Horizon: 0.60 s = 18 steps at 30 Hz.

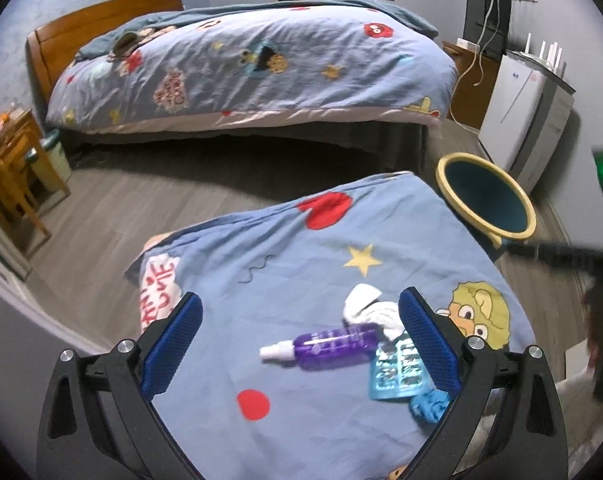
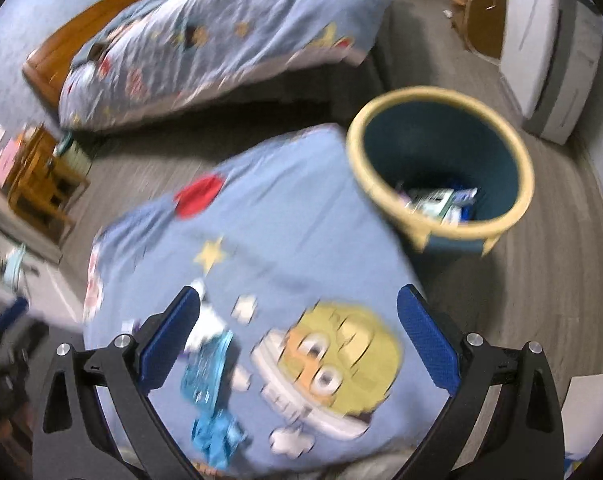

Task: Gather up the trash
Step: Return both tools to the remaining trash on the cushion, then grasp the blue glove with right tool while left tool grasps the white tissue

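Left gripper [image 1: 299, 316] wide open, empty, hovering over a purple spray bottle [image 1: 325, 346], white tissue [image 1: 367, 304] and blue blister pack [image 1: 395, 372] lying together on the blue blanket [image 1: 301, 248]. Right gripper [image 2: 299, 312] also wide open and empty; its view is motion-blurred, bottle not identifiable there. Only the right view looks into the yellow-rimmed bin [image 2: 513, 160] just beside the blanket corner: some packaging already inside.

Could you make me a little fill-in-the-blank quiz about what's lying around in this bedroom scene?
1. The spray bottle on the blanket is ____ in colour.
2. The bin on the floor has a ____ rim.
3. Both the left gripper and right gripper are ____.

Missing words: purple; yellow; open
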Each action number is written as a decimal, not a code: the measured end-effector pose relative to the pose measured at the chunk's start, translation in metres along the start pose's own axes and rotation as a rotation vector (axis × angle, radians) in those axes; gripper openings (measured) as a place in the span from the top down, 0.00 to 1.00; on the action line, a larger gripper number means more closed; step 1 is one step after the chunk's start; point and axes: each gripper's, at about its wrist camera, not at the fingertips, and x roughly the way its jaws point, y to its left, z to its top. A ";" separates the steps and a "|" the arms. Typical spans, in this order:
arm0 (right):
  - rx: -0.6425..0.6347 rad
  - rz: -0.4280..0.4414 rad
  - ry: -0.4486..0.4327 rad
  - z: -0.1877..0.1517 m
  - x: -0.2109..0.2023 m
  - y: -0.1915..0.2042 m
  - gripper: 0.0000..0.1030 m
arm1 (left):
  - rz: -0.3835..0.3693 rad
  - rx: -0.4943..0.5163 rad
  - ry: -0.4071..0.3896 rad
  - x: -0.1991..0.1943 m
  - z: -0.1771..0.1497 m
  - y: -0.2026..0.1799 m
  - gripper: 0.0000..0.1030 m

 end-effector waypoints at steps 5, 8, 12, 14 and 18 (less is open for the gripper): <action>-0.104 -0.020 0.055 -0.053 0.011 0.039 0.06 | 0.007 -0.013 -0.003 -0.003 -0.002 0.012 0.05; -0.130 -0.003 0.102 -0.081 0.020 0.053 0.06 | -0.003 -0.029 -0.007 -0.004 -0.001 0.014 0.05; -0.194 0.004 0.177 -0.107 0.037 0.070 0.11 | -0.017 -0.033 -0.015 -0.006 0.000 0.015 0.05; -0.235 0.005 0.214 -0.117 0.047 0.079 0.20 | -0.021 -0.028 -0.015 -0.006 0.000 0.013 0.05; -0.296 -0.006 0.273 -0.127 0.061 0.087 0.64 | -0.020 -0.012 -0.012 -0.006 -0.001 0.011 0.05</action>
